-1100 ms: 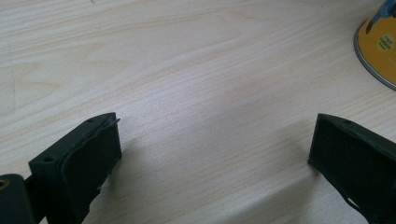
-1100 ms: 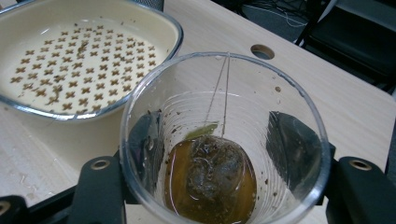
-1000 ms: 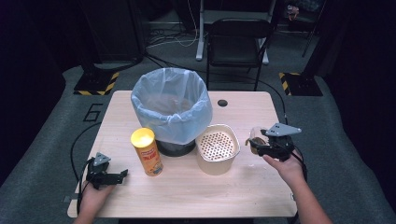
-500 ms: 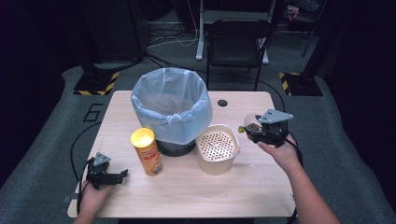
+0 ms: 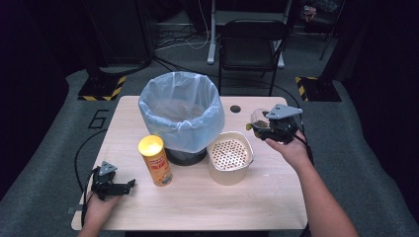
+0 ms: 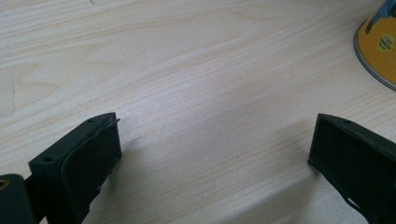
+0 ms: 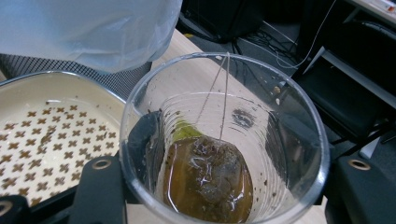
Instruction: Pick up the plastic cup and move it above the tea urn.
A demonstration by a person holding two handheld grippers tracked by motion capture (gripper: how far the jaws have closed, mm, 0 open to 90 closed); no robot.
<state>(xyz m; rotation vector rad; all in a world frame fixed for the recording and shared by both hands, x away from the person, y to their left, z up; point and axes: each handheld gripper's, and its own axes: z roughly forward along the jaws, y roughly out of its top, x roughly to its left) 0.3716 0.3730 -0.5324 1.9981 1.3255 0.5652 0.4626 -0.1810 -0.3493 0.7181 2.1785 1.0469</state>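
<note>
A clear plastic cup (image 7: 261, 93) stands between the jaws of my right gripper (image 7: 215, 150), which is shut on its sides. In the cup lie a wet tea bag (image 7: 210, 177) and some brown liquid, and the bag's string runs up to the rim. From above, the right gripper (image 5: 263, 126) holds the cup (image 5: 257, 118) over the table's right side, just right of a cream bowl with a perforated strainer insert (image 5: 230, 155). My left gripper (image 5: 126, 186) rests open on the table at the front left, with bare wood between its jaws (image 6: 215, 154).
A mesh bin lined with a pale blue bag (image 5: 180, 111) stands mid-table; the bag (image 7: 93, 28) hangs near the cup. A yellow-lidded can (image 5: 154, 160) stands left of the bowl, its base (image 6: 378, 44) close to my left gripper. A chair (image 5: 252, 39) stands behind the table (image 5: 222, 207).
My right gripper has lifted the cup and carried it away from the front edge and leftward, closer to the strainer bowl and the bin. The left gripper has stayed put.
</note>
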